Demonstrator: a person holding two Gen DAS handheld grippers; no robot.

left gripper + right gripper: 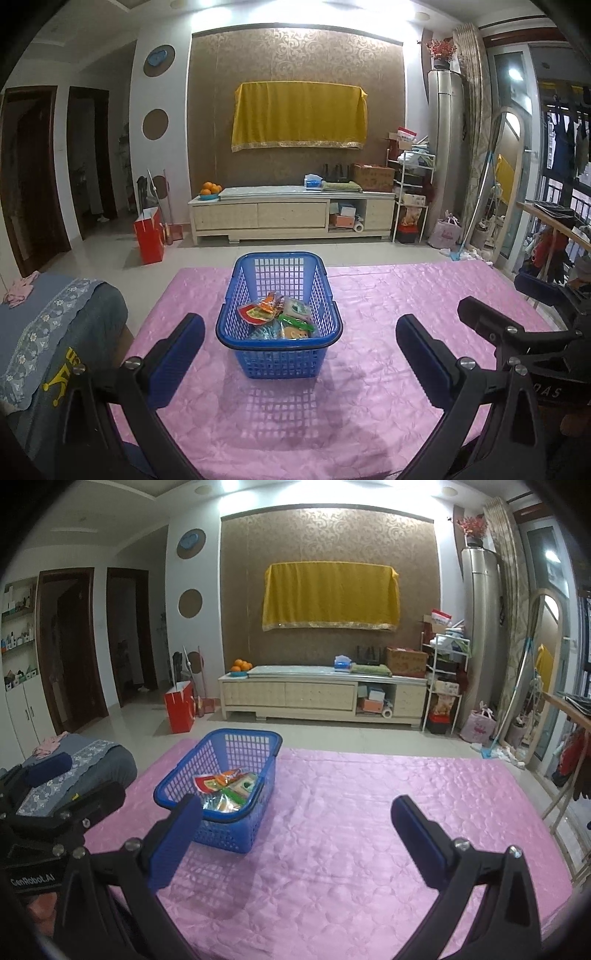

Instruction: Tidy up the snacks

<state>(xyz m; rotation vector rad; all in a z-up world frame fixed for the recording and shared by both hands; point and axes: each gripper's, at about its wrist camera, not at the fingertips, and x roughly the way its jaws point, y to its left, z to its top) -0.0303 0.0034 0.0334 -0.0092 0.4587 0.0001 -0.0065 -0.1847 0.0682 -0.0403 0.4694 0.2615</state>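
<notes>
1. Blue basket (279, 317) standing upright on the pink tablecloth (388, 314), toward the left half of the table in the right wrist view (221, 794).
2. Rectangular in plan, long axis running away from the left wrist camera toward the TV cabinet (291, 212); in the right wrist view that axis slanted, near end down-left, far end up-right.
3. Open mouth facing up; walls tapering inward to a narrower base.
4. Moulded plastic, walls a lattice of square holes, rim solid and rounded, a dark band along the near rim.
5. Snack packets (277, 319) heaped inside at the bottom, glossy and crinkled, in red, orange, green and yellow; seen also in the right wrist view (225, 788). Individual packets hard to separate.
6. Tablecloth shiny, quilted in a petal pattern, with a grid-like shadow of the basket on the near side.
7. Left gripper (299, 354) spread wide, nothing between its blue ribbed pads (181, 354), basket framed in the gap but beyond the tips, untouched.
8. Right gripper (295, 834) likewise spread wide and empty, its left pad (177, 838) overlapping the basket's near corner in the picture; contact not discernible.
9. Left wrist view only: right gripper's black frame at the right edge, balcony with hanging clothes (565, 144).
10. Right wrist view only: white shelving (18, 635) by the doors at far left, left gripper's black body at lower left.
11. Both views: yellow cloth (297, 114) draped on the patterned brown wall, oranges (210, 188) on the cabinet, red bag (149, 236) on the floor.
</notes>
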